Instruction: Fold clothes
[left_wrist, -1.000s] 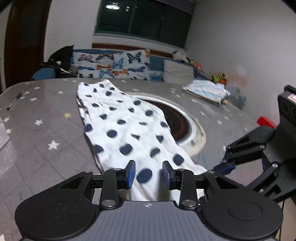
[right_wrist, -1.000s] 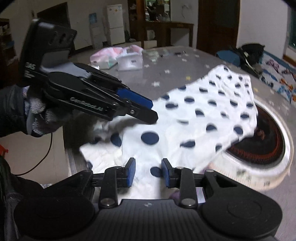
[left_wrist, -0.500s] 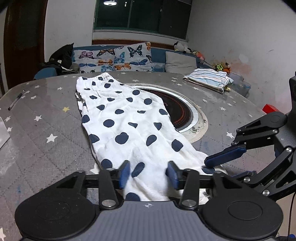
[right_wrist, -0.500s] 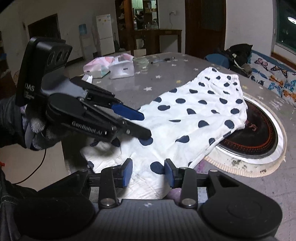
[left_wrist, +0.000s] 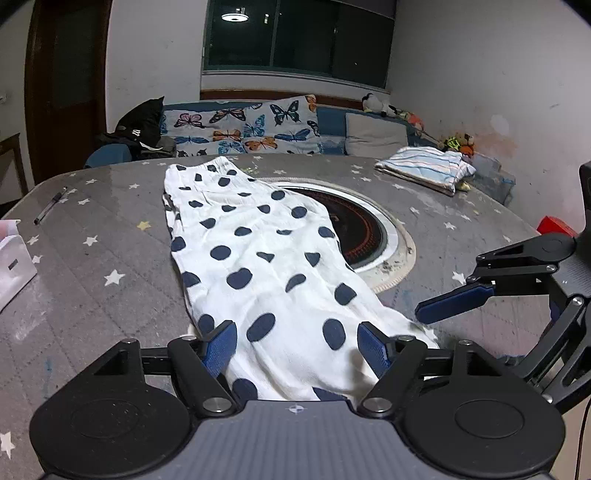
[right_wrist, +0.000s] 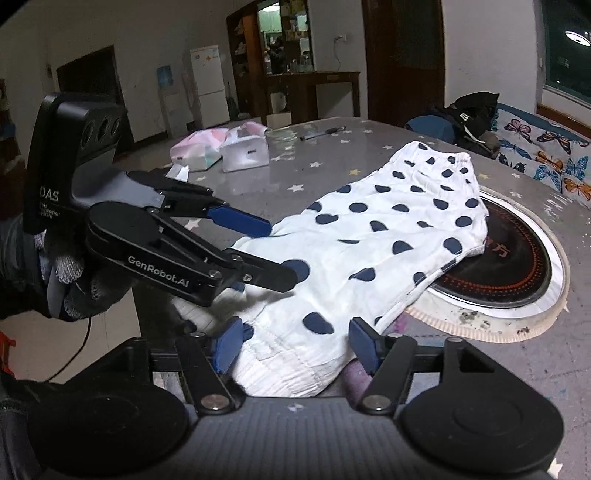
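Note:
A white garment with dark blue dots (left_wrist: 258, 254) lies stretched along the grey star-patterned table (left_wrist: 92, 258), its far waistband end near the back edge and its near end at the front edge. It partly covers a round black hotplate (left_wrist: 369, 229). My left gripper (left_wrist: 297, 345) is open, its jaws wide apart over the garment's near end. My right gripper (right_wrist: 293, 341) is open too, over the same end of the garment (right_wrist: 388, 236). Each gripper shows in the other's view: the right gripper (left_wrist: 476, 295) at the right, the left gripper (right_wrist: 255, 251) at the left.
A folded striped garment (left_wrist: 424, 168) lies at the far right of the table. A pen (left_wrist: 50, 205) and a white box (left_wrist: 11, 266) are at the left; tissue packs (right_wrist: 221, 147) sit beyond. A red object (left_wrist: 556, 227) is at the right edge. A butterfly-cushion sofa (left_wrist: 243, 129) stands behind.
Both grippers have opened wide, from nearly shut around the garment's near end, and drawn back slightly. The garment now lies flat on the table.

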